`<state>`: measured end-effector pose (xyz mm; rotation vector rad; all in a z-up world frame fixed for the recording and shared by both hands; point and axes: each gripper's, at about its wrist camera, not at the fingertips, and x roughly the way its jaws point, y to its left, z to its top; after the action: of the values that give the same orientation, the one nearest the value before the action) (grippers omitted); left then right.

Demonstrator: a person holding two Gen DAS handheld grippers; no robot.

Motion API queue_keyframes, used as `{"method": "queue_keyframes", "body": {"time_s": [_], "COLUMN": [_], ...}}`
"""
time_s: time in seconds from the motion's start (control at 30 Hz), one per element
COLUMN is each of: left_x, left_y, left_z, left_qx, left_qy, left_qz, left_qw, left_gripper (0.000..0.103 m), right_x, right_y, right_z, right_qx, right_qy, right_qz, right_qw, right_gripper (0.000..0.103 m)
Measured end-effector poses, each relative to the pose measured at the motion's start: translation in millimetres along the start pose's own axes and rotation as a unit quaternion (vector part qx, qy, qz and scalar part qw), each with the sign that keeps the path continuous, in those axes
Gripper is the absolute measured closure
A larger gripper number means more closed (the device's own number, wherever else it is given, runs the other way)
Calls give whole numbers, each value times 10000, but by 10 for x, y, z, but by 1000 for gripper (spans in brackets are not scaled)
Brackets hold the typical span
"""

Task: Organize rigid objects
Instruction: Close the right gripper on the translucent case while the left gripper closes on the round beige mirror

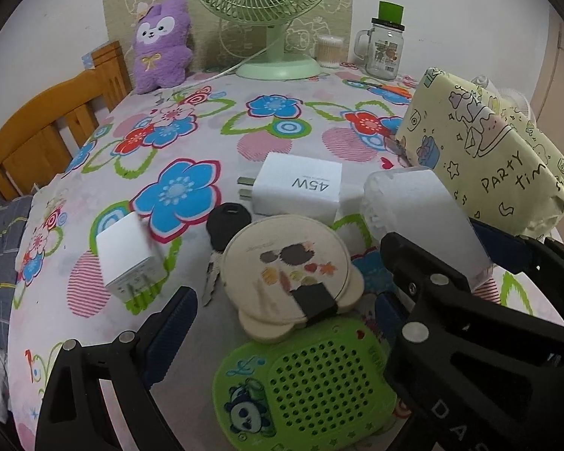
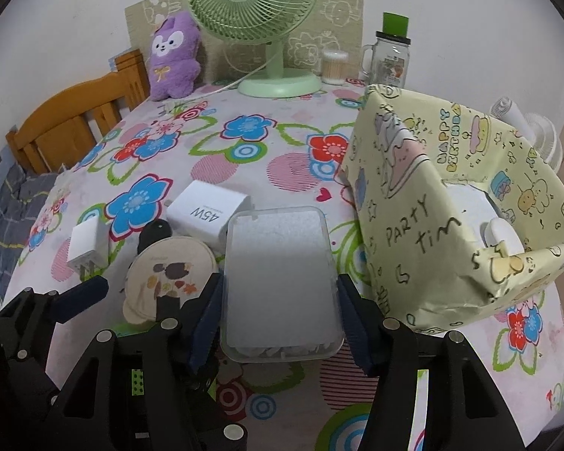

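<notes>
- The table is spread with a cloth printed in large blue, red and pink flowers with green loops; behind it runs a pale wall with a cartoon-patterned panel leaning against it.
- At the far edge stand a green desk fan, a purple plush toy, a tub of cotton swabs and a handled glass jar with a green cap.
- A wooden chair back rises at the left side of the table.
- On the right stands a yellow paper-covered box, open at the top, with white items inside; its paper reads "PARTY tim…" and "HAPPY BIRTHDAY".
- The right gripper grips a frosted clear plastic case by its long sides, the case just beside the yellow box; what fills the case is too blurred to tell.
- The left gripper stands open over the clutter, closed on nothing.
- Between its fingers lie a round beige mirror case with small ears and a green perforated speaker carrying a panda picture.
- A white charger marked "45W" lies mid-table, a black key fob touching the beige case, and a smaller white plug adapter to the left.
</notes>
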<state>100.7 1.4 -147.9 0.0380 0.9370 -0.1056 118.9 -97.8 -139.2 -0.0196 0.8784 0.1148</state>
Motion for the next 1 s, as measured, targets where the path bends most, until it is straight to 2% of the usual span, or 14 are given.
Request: {"method": "queue_keyframes", "body": {"time_s": [0.27, 0.67, 0.8, 1.0], "left_x": [83, 214, 184, 176], "left_y": [-84, -59, -52, -45], "left_z": [75, 138, 142, 145], "left_qx": [199, 12, -24, -28], "left_qy": [-29, 62, -15, -6], "left_qz": [64, 125, 160, 221], "left_qw": [9998, 9999, 9999, 9998], "left_gripper": [6, 7, 21, 22], "right_x": [75, 122, 108, 90], "right_y": [-121, -180, -174, -166], "right_z": [-5, 13, 26, 21], "right_qx": [329, 525, 535, 505], "right_qy": [151, 235, 172, 168], "right_qz": [-1, 159, 185, 196], "right_qw": [9993, 9982, 9982, 9984], "right_gripper": [41, 41, 41, 41]}}
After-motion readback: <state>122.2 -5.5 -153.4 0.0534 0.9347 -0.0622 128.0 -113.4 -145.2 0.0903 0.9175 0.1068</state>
